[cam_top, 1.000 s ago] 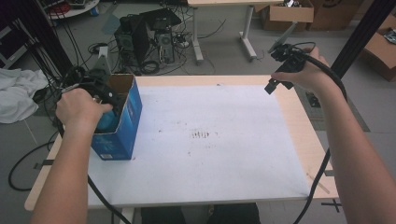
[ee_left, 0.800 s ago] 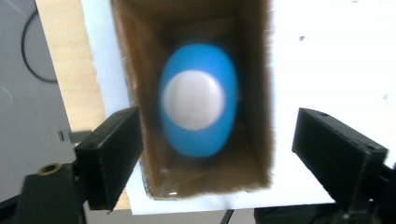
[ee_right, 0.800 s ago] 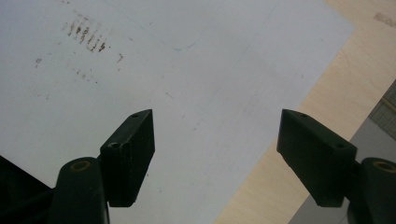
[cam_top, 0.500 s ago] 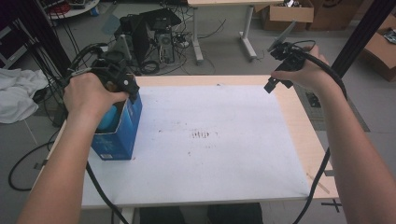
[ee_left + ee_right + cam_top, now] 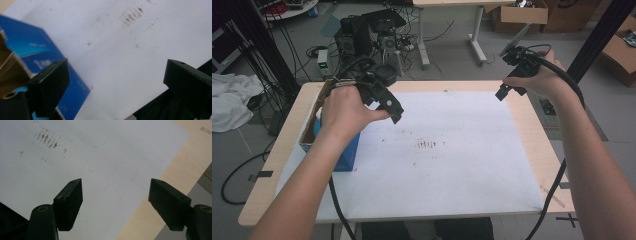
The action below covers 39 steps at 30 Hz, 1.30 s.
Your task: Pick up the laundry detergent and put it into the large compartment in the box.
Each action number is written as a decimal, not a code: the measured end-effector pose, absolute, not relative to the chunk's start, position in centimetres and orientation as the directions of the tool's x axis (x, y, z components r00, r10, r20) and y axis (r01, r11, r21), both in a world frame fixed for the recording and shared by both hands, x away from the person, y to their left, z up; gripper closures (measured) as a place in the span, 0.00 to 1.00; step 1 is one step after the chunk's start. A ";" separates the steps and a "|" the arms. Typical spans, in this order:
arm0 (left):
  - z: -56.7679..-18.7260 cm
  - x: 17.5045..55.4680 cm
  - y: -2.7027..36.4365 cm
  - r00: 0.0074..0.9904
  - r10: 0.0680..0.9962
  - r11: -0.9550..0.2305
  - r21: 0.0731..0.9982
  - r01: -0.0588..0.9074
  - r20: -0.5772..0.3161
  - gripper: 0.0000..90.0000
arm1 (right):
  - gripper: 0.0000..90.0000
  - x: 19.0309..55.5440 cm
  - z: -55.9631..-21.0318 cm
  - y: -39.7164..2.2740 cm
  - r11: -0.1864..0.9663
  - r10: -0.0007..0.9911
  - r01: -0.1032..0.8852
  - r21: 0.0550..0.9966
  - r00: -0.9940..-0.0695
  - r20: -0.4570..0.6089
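Your landmark was the open-topped blue cardboard box (image 5: 332, 145), which stood near the left edge of the pale wooden table (image 5: 532, 145), on the left border of the big white paper sheet (image 5: 462, 165) that covered most of the tabletop. The box had glossy blue printed sides with faint pale lettering, raw brown cardboard flaps turned up at its open mouth, and something light blue showed inside it, too hidden by your hand to identify. Your left hand (image 5: 344, 112) hovered above the box, holding the left gripper (image 5: 394, 107) with its tip reaching out past the box's right side over the sheet; in the left gripper view its jaws stood spread wide with nothing between them, one jaw in front of the box's blue wall (image 5: 42, 60), the other over bare paper. A patch of small brown smudges (image 5: 428, 145) marked the sheet to the right of the box, near the sheet's middle. Well apart from the box, over the table's far right corner, your right hand (image 5: 537, 75) held the right gripper (image 5: 507, 92) in the air; in the right gripper view its jaws were likewise spread wide and empty, above the sheet's right edge and the bare wood beside it.
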<state>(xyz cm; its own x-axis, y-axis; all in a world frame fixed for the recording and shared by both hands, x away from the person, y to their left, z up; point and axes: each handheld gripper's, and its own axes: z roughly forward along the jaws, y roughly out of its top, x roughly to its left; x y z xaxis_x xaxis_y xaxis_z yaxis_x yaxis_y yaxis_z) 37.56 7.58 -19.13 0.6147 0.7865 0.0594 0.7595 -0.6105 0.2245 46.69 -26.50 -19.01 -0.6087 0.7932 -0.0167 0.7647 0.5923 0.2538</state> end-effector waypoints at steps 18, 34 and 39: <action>-24.4 34.6 1.7 0.823 0.562 -0.818 0.196 0.540 0.077 0.00 | 0.31 47.1 -19.4 -26.5 0.592 0.795 0.769 0.239 -0.607 -0.017; -25.9 33.9 -0.2 0.859 0.511 -0.850 0.178 0.497 0.041 0.00 | 0.31 47.0 -19.4 -26.6 0.595 0.793 0.768 0.236 -0.609 -0.019; -25.9 33.9 -0.2 0.858 0.513 -0.848 0.174 0.500 0.035 0.00 | 0.31 46.9 -19.4 -26.7 0.593 0.794 0.770 0.236 -0.607 -0.018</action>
